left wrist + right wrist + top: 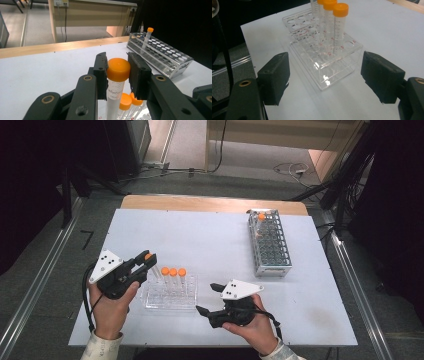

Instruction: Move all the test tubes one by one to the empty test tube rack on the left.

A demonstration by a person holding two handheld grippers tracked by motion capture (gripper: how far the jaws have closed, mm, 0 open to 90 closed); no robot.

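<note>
One tube (261, 218) is already standing in the metal rack (270, 245) while the left gripper (145, 260) is pinching a second tube (115, 82) above the clear rack (170, 296), three tubes (173, 275) are waiting, and the right gripper (209, 298) is idling spread wide.

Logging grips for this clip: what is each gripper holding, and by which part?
The left gripper is shut on an orange-capped tube, clamped at its cap. The right gripper is open and holds nothing.
</note>
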